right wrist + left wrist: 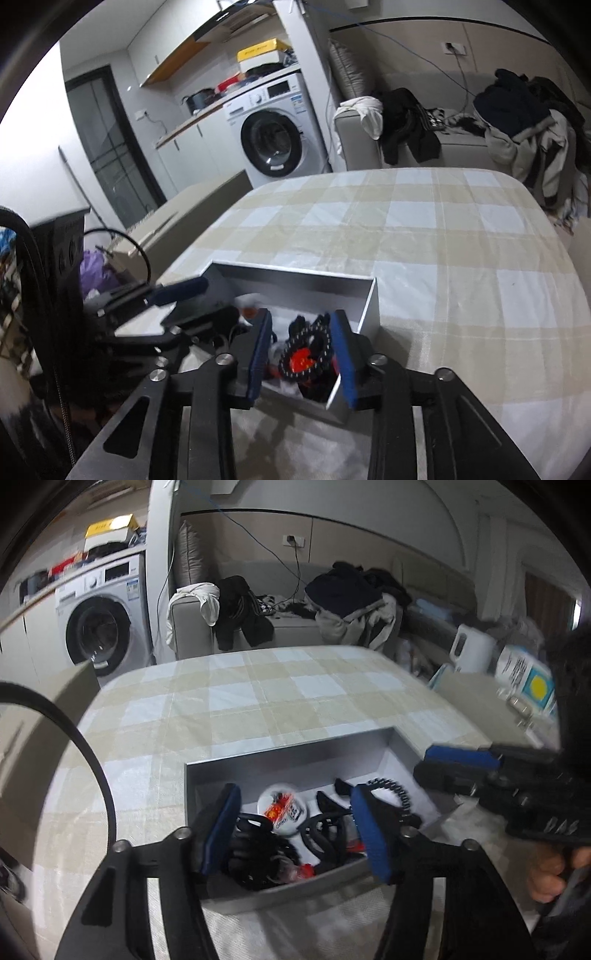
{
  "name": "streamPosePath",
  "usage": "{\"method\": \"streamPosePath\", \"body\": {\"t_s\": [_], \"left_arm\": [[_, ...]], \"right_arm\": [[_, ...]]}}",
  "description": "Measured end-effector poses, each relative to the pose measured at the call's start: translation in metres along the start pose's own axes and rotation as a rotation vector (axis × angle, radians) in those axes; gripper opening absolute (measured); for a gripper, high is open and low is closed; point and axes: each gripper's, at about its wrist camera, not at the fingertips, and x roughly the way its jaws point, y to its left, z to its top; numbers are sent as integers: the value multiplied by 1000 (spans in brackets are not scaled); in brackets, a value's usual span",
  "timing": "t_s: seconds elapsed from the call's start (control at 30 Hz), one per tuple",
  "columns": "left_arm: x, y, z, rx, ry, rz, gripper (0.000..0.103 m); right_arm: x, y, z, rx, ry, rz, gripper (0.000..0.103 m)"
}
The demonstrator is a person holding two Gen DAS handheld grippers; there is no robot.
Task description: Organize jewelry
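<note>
A grey open box (280, 751) sits on the checked tablecloth and holds jewelry: a black bead bracelet (397, 794), a white round badge (282, 808) with red print, black hair bands (251, 853) and small red pieces. My left gripper (295, 830) is open and empty, its blue pads over the box's near side. My right gripper (301, 354) is open over the box's right corner (369, 306), with a black bead string (306, 354) and a red piece between its pads, not clamped. In the left wrist view the right gripper (461, 764) hangs at the box's right rim.
The table (258, 686) has a beige and white checked cloth. Behind it stand a grey sofa (295, 627) with piled dark clothes and a washing machine (99, 627). A white kettle (472, 650) and a carton (524, 672) stand at the right.
</note>
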Motion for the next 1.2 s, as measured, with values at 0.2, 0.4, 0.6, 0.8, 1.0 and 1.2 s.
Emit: {"method": "streamPosePath", "body": {"t_s": [0.2, 0.4, 0.6, 0.8, 1.0, 1.2], "left_arm": [[-36, 4, -12, -41, -119, 13, 102], [-53, 1, -35, -11, -151, 64, 102], [-56, -1, -43, 16, -196, 119, 102], [-49, 6, -47, 5, -211, 128, 102], [-50, 11, -47, -15, -236, 127, 102], [-49, 12, -50, -25, -236, 129, 102]], "right_arm": [[-12, 5, -13, -63, -8, -2, 87], [-33, 10, -33, -78, -81, -34, 103], [-42, 21, -40, -131, -189, -68, 103], [-46, 27, -42, -170, -272, -54, 103], [-50, 30, -47, -186, -328, -29, 103], [-53, 32, -51, -198, -355, -27, 103]]}}
